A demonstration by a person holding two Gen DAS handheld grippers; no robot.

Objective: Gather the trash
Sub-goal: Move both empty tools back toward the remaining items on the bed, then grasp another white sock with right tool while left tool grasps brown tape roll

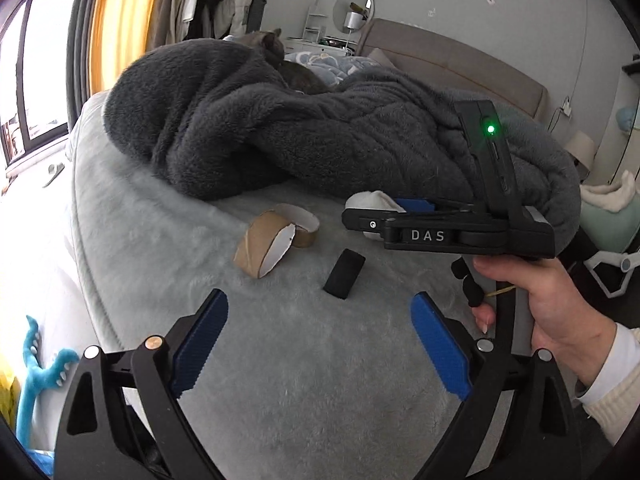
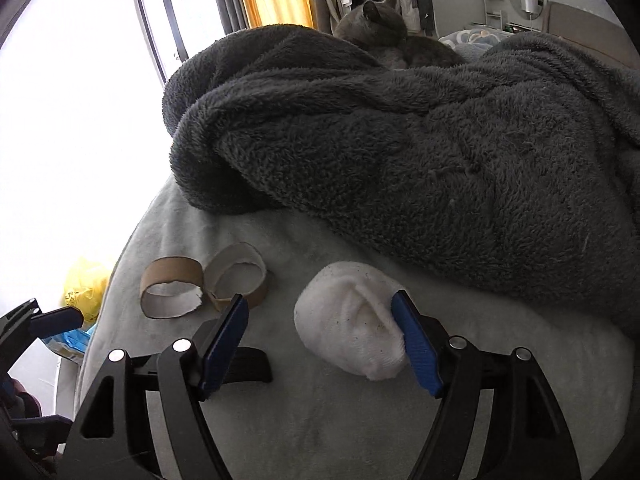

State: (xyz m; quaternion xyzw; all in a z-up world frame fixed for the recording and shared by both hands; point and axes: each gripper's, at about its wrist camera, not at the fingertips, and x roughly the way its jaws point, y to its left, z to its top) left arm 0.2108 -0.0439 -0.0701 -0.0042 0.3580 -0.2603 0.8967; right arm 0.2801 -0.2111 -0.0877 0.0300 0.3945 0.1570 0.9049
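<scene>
Two torn cardboard rings [image 1: 276,240] lie side by side on the pale bed cover; they also show in the right wrist view [image 2: 200,286]. A small black flat object [image 1: 345,274] lies just in front of them, partly hidden behind my left finger in the right wrist view [image 2: 250,364]. A white balled sock [image 2: 350,318] lies to the right, touching the right finger [image 2: 416,344] of my right gripper [image 2: 320,320], which is open around its near side. My left gripper [image 1: 320,312] is open and empty, short of the black object. The right gripper [image 1: 400,216] shows in the left wrist view over the sock [image 1: 370,200].
A big dark grey fleece blanket [image 2: 420,152] is heaped across the bed behind the items, with a grey cat [image 2: 380,24] lying on it. The bed's left edge [image 1: 80,240] drops off; a blue toy [image 1: 40,368] and yellow bag [image 2: 86,288] lie below. A window is at left.
</scene>
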